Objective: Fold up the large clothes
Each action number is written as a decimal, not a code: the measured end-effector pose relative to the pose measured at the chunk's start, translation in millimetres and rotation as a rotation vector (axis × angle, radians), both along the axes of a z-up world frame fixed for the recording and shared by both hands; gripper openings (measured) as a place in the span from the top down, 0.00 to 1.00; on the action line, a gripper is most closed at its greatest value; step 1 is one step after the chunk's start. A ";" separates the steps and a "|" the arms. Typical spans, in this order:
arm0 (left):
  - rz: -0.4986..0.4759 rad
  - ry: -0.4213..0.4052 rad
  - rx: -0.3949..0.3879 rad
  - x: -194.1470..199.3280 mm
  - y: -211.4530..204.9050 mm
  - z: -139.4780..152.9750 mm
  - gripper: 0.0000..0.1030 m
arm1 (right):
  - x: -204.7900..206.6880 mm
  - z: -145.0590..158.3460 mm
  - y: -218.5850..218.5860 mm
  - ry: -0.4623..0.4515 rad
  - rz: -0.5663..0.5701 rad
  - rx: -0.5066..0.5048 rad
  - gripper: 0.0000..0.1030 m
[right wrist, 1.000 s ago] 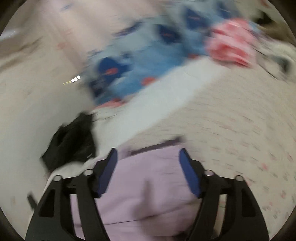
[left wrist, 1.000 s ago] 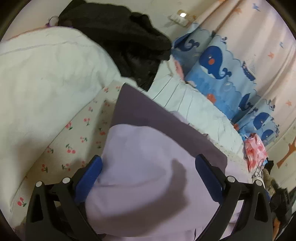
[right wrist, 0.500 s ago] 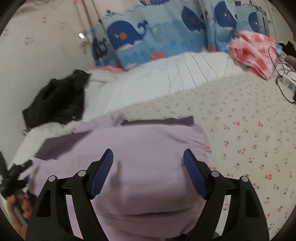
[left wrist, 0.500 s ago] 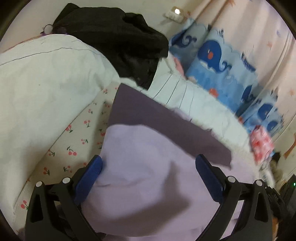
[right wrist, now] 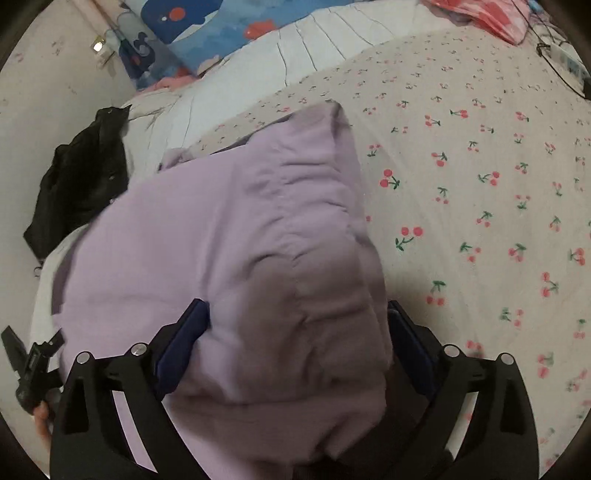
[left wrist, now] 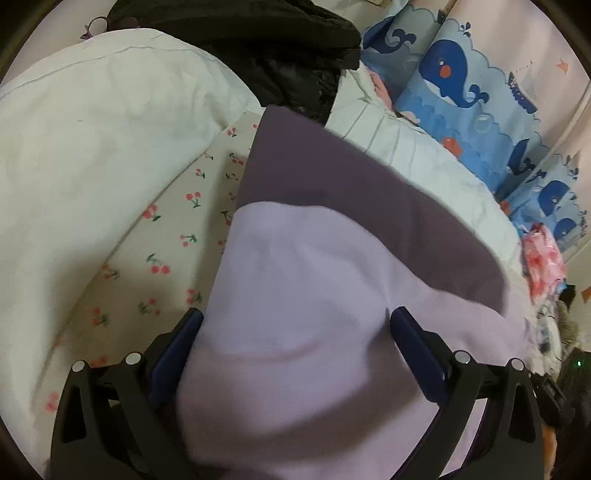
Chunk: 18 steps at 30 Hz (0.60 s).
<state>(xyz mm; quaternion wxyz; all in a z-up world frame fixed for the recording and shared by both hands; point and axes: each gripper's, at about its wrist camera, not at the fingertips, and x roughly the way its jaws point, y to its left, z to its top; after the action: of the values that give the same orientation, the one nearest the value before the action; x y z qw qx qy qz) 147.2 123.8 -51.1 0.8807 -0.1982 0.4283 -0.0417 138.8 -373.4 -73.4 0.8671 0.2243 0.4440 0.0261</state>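
Lilac garment (left wrist: 295, 314), large, soft, with a darker purple panel (left wrist: 351, 192) along its far side; lies bunched on the cherry-print sheet (right wrist: 480, 192) of the bed, toward the side where the white duvet (left wrist: 92, 129) is heaped. Left gripper (left wrist: 295, 332): blue pads set wide apart, the lilac cloth mounded between them and over the near part of the jaws; whether the pads press on the cloth cannot be told. Right gripper (right wrist: 299, 325): jaws opening, pads spread wide, a rumpled fold of the same garment (right wrist: 240, 240) bulging up between them, not pinched. Black garment (left wrist: 277, 48): crumpled, at the far edge of the bed, partly on the duvet and just beyond the purple panel. Striped white bedding (right wrist: 295, 51): along the far edge of the sheet. Whale-print fabric (left wrist: 461, 85), blue: upright behind the striped bedding. Pink-and-red cloth (right wrist: 480, 14): at the far right corner of the sheet.
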 end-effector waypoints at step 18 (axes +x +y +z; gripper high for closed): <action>-0.008 0.206 -0.313 -274.0 127.1 -15.7 0.06 | -272.0 -25.6 -11.7 0.341 0.492 0.175 0.07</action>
<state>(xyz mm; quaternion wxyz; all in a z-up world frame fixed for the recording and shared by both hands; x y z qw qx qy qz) -126.8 250.9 -66.7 0.7904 -0.3342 0.5054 -0.0905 -133.2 -385.0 -99.0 0.7253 0.1850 0.6200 0.2350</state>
